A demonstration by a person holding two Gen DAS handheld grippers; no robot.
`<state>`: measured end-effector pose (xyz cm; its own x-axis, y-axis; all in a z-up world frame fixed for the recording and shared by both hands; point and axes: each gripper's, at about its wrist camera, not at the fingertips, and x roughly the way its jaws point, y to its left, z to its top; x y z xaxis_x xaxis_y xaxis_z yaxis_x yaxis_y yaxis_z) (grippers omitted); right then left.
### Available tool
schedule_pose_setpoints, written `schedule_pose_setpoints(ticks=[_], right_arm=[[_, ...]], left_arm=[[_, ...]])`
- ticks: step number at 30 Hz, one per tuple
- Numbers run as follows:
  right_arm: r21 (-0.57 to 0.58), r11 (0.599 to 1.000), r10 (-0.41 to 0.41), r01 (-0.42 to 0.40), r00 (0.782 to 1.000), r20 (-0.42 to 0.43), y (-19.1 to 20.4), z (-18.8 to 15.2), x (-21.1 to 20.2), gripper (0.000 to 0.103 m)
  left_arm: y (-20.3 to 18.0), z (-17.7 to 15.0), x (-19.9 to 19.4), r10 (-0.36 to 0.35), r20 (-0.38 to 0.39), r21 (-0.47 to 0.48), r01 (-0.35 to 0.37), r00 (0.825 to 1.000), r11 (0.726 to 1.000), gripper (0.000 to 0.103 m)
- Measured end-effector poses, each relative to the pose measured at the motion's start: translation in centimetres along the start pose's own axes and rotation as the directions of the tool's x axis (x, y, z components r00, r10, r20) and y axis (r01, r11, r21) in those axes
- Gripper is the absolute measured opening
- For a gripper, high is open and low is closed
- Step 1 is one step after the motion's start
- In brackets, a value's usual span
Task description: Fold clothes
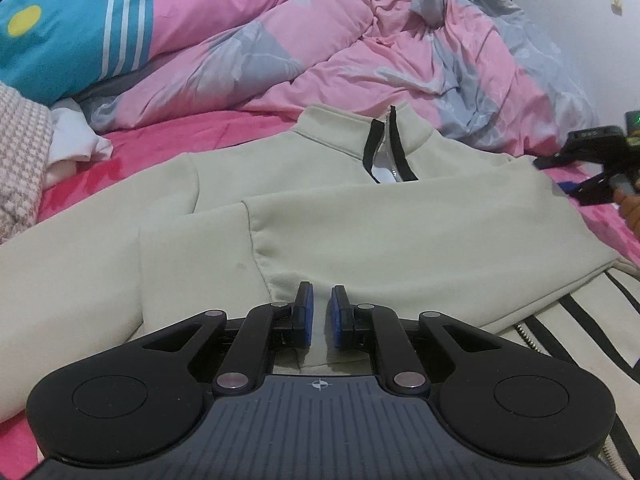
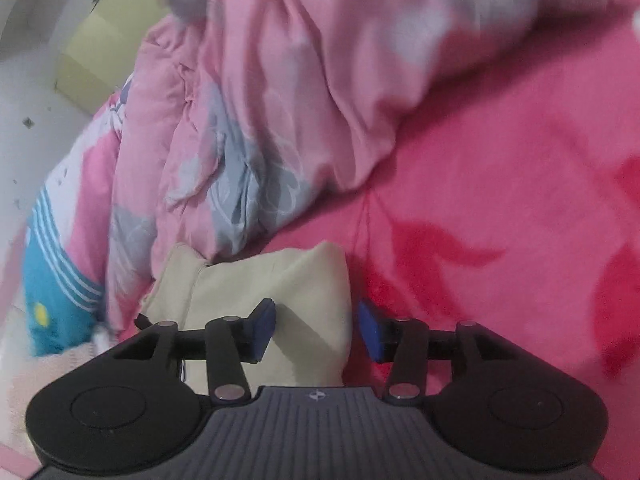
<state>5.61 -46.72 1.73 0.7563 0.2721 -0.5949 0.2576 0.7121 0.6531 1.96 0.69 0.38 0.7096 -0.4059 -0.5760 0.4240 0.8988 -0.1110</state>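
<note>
A cream zip jacket (image 1: 328,216) with black zip trim lies flat on the pink sheet, collar pointing away from me. One sleeve (image 1: 400,236) is folded across its chest. In the left wrist view my left gripper (image 1: 322,304) sits low over the sleeve's ribbed cuff, its blue pads (image 1: 307,304) nearly together with a thin strip of cream cloth pinched between them. My right gripper (image 1: 550,176) shows at the jacket's right shoulder edge, held by a hand (image 1: 630,210). In the blurred right wrist view my right gripper (image 2: 316,330) stands open over a cream fold of the jacket (image 2: 304,280); its pads do not press on it.
A crumpled pink and grey duvet (image 1: 400,52) is heaped behind the jacket. A blue striped pillow (image 1: 60,32) and a pink knitted cloth (image 1: 20,152) lie at the left. The pink sheet (image 2: 500,200) spreads to the right. A yellowish box (image 2: 104,40) stands by the wall.
</note>
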Motion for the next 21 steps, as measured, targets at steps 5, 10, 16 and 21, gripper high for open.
schedule_pose_setpoints(ticks=[5, 10, 16, 21], right_arm=[[-0.112, 0.994, 0.022, -0.016, 0.998, 0.054, 1.7, -0.6, 0.1, 0.007], [-0.513, 0.804, -0.198, 0.300, 0.949, 0.244, 7.5, -3.7, 1.0, 0.007], [-0.491, 0.755, -0.340, 0.435, 0.899, 0.276, 7.1, -3.0, 2.0, 0.041], [-0.368, 0.838, -0.284, 0.402, 0.898, 0.336, 7.1, -1.7, -3.0, 0.045]], left_arm=[[0.1, -0.1, 0.0, -0.005, 0.004, -0.007, 0.005, 1.000, 1.000, 0.010], [0.0, -0.1, -0.1, -0.001, 0.006, -0.003, 0.001, 1.000, 1.000, 0.010], [0.1, -0.1, -0.1, -0.002, 0.005, -0.005, 0.002, 1.000, 1.000, 0.010], [0.1, -0.1, -0.1, -0.003, 0.006, -0.006, 0.003, 1.000, 1.000, 0.010]])
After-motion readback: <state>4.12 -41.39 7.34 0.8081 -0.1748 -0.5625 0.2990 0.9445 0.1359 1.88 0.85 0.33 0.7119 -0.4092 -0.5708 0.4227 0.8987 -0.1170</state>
